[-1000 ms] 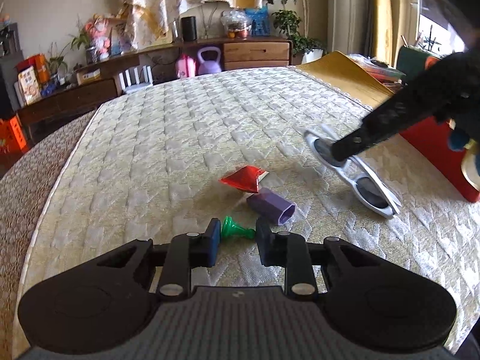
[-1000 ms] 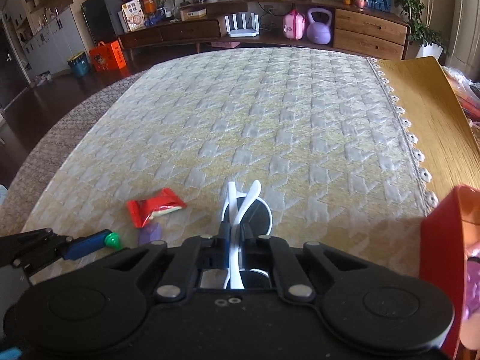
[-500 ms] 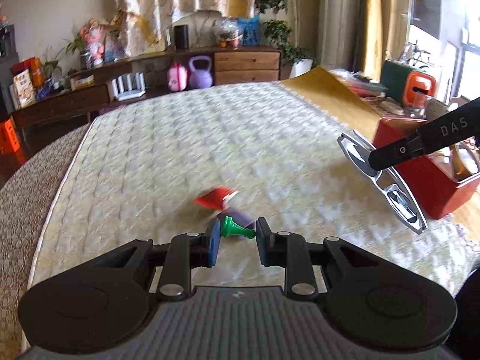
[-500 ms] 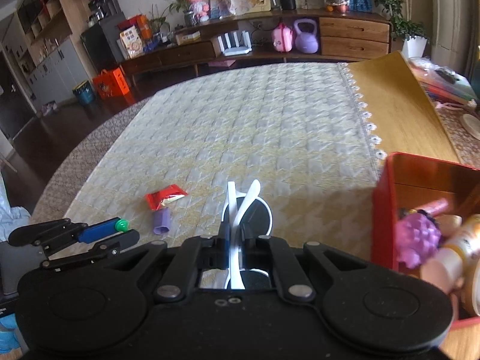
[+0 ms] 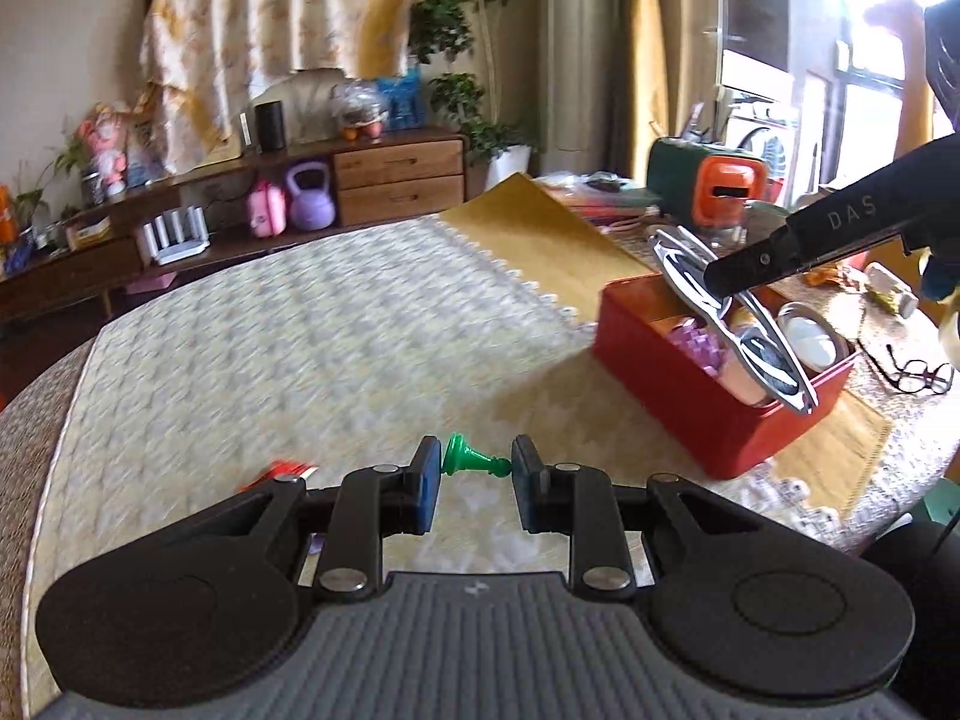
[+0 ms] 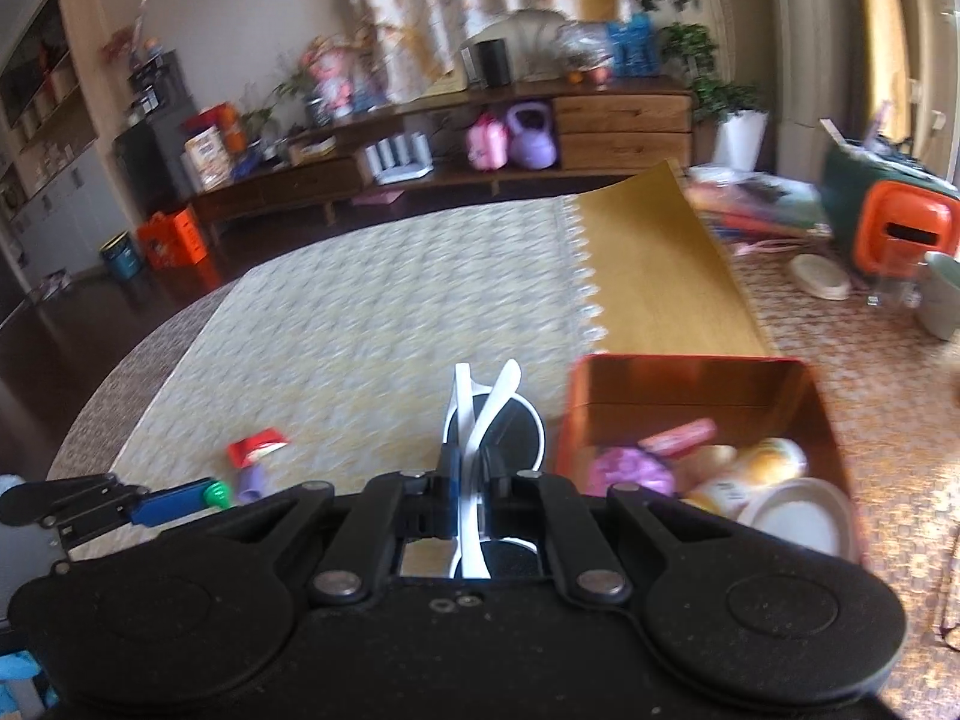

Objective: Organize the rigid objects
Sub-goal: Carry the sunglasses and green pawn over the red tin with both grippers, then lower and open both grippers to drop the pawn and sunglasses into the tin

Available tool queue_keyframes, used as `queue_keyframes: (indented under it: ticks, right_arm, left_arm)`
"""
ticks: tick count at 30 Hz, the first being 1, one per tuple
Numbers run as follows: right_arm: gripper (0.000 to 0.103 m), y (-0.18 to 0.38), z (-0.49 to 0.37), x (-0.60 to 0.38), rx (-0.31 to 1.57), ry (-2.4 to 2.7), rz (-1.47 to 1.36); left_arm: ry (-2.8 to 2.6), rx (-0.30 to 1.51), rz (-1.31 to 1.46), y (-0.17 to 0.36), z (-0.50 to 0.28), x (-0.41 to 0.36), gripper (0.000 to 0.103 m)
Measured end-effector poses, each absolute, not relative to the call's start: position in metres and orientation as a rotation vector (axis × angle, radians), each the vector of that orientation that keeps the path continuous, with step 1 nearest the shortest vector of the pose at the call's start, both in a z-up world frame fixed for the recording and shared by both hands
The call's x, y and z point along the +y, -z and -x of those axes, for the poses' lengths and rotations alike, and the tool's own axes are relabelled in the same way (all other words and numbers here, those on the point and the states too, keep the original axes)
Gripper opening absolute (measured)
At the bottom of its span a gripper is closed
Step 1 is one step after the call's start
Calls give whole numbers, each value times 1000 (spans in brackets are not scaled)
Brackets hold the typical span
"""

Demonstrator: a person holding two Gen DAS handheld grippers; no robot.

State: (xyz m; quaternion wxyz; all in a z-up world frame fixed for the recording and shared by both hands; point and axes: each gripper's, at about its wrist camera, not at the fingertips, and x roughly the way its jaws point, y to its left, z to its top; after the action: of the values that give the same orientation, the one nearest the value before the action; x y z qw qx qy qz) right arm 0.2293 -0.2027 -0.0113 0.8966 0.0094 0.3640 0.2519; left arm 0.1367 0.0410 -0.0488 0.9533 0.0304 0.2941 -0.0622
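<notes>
My left gripper point(image 5: 475, 463) is shut on a green chess pawn point(image 5: 474, 459), held sideways above the quilted cloth. My right gripper point(image 6: 471, 471) is shut on white-framed sunglasses point(image 6: 493, 414); in the left wrist view the sunglasses point(image 5: 735, 324) hang over the red box point(image 5: 684, 420). The red box point(image 6: 678, 381) holds several items, among them a purple ball, a white lid and a tube. A red wrapper point(image 6: 255, 447) and a purple cap point(image 6: 251, 480) lie on the cloth at the left. My left gripper also shows in the right wrist view point(image 6: 217, 495).
The quilted cloth point(image 5: 312, 336) covers a round table with a yellow mat point(image 5: 540, 234) at its far right. Spectacles point(image 5: 918, 369), a green and orange appliance point(image 5: 714, 180) and bowls stand right of the box. A sideboard with clutter stands behind.
Both grippers have risen and swung right. The sunglasses went from the cloth to above the red box. The pawn was lifted off the cloth, away from the wrapper and cap.
</notes>
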Motion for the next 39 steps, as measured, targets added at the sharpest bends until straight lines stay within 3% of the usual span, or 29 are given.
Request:
queue_keyframes:
  ticks: [23, 39]
  right_arm:
    - [6, 27, -265, -314, 749, -340, -130]
    - [6, 53, -283, -341, 788, -332, -163]
  left_arm:
    - [318, 617, -199, 42, -211, -89, 25]
    - [329, 693, -225, 57, -298, -133, 25]
